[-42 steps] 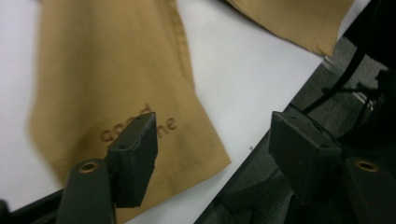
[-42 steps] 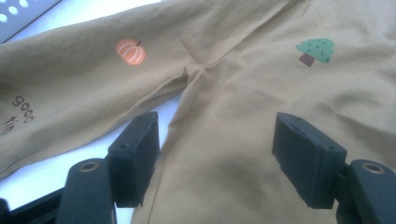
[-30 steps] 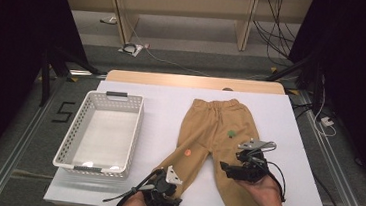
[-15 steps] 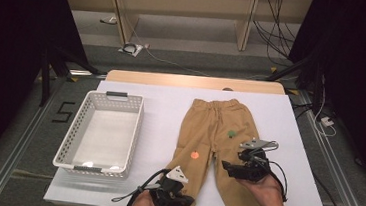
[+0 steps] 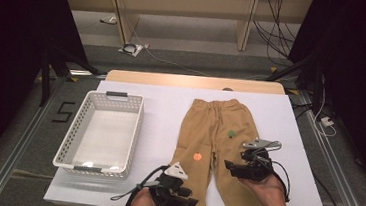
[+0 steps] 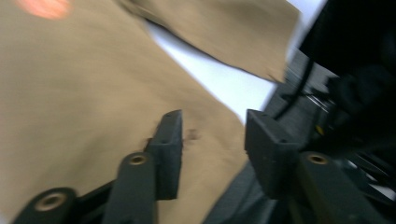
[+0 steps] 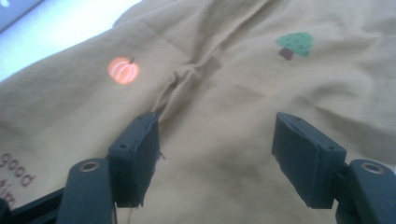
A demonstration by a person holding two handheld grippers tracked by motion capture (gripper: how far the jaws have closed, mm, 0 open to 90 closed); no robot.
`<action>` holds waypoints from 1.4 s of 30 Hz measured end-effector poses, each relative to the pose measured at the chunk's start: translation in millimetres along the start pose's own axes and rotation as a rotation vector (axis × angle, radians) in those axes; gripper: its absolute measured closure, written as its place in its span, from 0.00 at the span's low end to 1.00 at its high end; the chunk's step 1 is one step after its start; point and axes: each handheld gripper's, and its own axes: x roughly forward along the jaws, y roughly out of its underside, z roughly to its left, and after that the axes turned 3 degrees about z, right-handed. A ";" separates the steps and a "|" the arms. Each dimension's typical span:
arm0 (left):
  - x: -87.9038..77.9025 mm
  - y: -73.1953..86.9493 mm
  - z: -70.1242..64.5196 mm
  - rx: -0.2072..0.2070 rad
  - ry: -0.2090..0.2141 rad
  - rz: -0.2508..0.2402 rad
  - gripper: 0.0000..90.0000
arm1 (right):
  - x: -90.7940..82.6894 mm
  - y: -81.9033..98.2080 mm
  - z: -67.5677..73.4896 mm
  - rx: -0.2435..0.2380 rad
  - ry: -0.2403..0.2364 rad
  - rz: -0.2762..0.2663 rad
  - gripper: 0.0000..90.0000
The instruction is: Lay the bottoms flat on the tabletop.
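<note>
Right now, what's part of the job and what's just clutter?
Likely in play:
tan trousers
left tool, open at a leg hem
right tool, open over the trousers
white basket, empty

Lying about:
cables on the floor

Grey floor [image 5: 185, 53] all round, dark curtains [image 5: 8, 67] at 9 and 3 o'clock. Light wooden shelf unit [image 5: 184, 8] at 12 o'clock, loose cables [image 5: 277, 36] on the floor toward 1. Metal rails [image 5: 16, 148] flank the white-topped table [image 5: 165, 106]; a "5" mark [image 5: 63, 112] at 9.
</note>
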 end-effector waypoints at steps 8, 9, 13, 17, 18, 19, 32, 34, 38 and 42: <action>-21.8 11.9 29.7 -0.107 -0.138 -0.032 0.47 | -6.4 4.4 -29.3 0.062 0.074 -0.004 0.37; -20.4 12.9 33.5 -0.123 -0.159 -0.030 0.46 | -8.1 6.4 -37.9 0.094 0.094 -0.004 0.37; -16.6 14.7 37.3 -0.140 -0.175 -0.017 0.43 | -8.4 9.2 -52.1 0.123 0.137 0.001 0.37; -11.9 19.2 41.7 -0.160 -0.181 0.008 0.42 | -0.5 12.2 -72.3 0.181 0.166 0.049 0.40; -11.4 20.2 42.8 -0.162 -0.173 0.016 0.44 | 2.3 13.1 -75.1 0.190 0.162 0.072 0.41; -10.4 21.1 43.7 -0.169 -0.172 0.025 0.45 | 5.3 14.5 -76.5 0.195 0.167 0.092 0.42; -4.4 28.5 49.7 -0.169 -0.140 0.097 0.67 | 0.4 36.9 -67.8 0.152 0.178 0.222 0.68; -4.2 29.0 49.5 -0.166 -0.143 0.099 0.73 | -0.8 37.6 -66.9 0.144 0.184 0.223 0.78; -3.6 29.7 47.1 -0.147 -0.148 0.091 0.83 | -2.8 39.4 -67.4 0.140 0.171 0.224 0.93; -3.2 30.0 43.5 -0.138 -0.126 0.080 0.97 | -6.6 42.1 -71.1 0.152 0.156 0.218 0.98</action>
